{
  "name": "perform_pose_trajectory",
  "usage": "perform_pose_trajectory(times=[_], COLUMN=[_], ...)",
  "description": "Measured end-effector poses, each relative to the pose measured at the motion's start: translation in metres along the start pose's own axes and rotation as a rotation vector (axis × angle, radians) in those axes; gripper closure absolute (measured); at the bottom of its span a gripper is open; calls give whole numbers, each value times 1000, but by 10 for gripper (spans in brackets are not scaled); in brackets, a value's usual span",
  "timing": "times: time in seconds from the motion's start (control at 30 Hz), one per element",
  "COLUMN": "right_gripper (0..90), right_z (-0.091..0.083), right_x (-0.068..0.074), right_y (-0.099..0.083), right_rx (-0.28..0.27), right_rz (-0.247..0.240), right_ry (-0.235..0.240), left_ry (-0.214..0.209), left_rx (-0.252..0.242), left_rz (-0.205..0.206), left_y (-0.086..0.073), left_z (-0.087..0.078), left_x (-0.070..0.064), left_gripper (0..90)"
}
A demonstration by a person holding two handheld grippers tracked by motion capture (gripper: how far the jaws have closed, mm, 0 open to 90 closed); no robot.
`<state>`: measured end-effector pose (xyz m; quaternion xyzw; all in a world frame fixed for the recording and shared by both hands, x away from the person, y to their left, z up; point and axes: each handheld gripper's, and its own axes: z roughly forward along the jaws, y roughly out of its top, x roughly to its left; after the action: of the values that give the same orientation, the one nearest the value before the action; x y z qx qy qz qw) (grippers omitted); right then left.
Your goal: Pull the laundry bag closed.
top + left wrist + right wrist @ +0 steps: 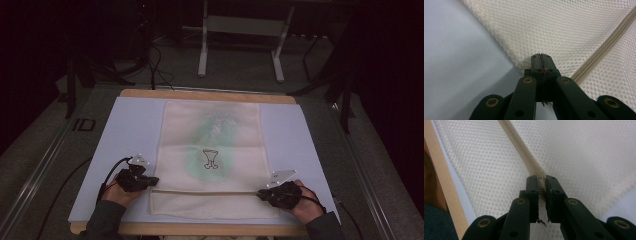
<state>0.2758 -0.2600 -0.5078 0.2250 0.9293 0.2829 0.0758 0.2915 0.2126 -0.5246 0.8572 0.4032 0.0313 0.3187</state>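
Note:
A cream mesh bag (210, 150) lies flat on a pale blue mat (125, 135). A zipper (205, 191) runs across the bag near its front edge. Something green and a small cup-shaped drawing (210, 159) show through the mesh. My left gripper (152, 181) is shut on the bag's left edge, just above the zipper line; up close its jaws (541, 57) pinch the mesh (561, 30) beside the zipper (604, 47). My right gripper (261, 193) sits at the zipper's right end, with its jaws (541, 178) shut on the beige zipper pull, where the zipper (519, 145) meets the mesh (586, 157).
The mat rests on a wooden board (200, 93), whose front edge (441, 182) lies close to my right hand. Beyond the table stands a white metal frame (240, 40), with dark cables (155, 65) on the floor. A metal rail (45, 160) runs along the left.

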Motion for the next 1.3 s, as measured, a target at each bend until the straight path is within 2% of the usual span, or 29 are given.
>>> perform_pose_trajectory(times=[0.1, 0.17, 0.37, 0.67, 0.77, 1.0, 1.23, 1.3], right_gripper=[822, 823, 823, 818, 794, 730, 653, 626], right_z=[-3, -4, -16, -18, -18, -24, -20, -21], right_x=[-3, -6, -15, -17, -19, -23, -25, -27], right_y=[-4, -8, -22, -25, -25, -28, -27, -28], right_rx=[0, 24, -12, -18, -37, -78, -109, -134], right_rz=[9, 22, 68, 78, 95, 139, 175, 200], right_ry=[-2, -17, -12, -1, 4, -35, -85, -114], left_ry=[-1, -1, 1, -5, 0, -3, -23, -41], left_rx=[-1, -1, -1, -1, -1, -2, -13, -21], left_rz=[-1, -1, -2, -4, -4, -10, -17, -27], left_y=[0, 0, 0, 0, 0, 0, -1, -2], left_z=[0, 0, 0, 0, 0, 0, 0, 0], left_x=[0, 0, 0, 1, 0, 0, 3, 5], left_gripper=[900, 900, 900, 900, 900, 899, 898, 898])
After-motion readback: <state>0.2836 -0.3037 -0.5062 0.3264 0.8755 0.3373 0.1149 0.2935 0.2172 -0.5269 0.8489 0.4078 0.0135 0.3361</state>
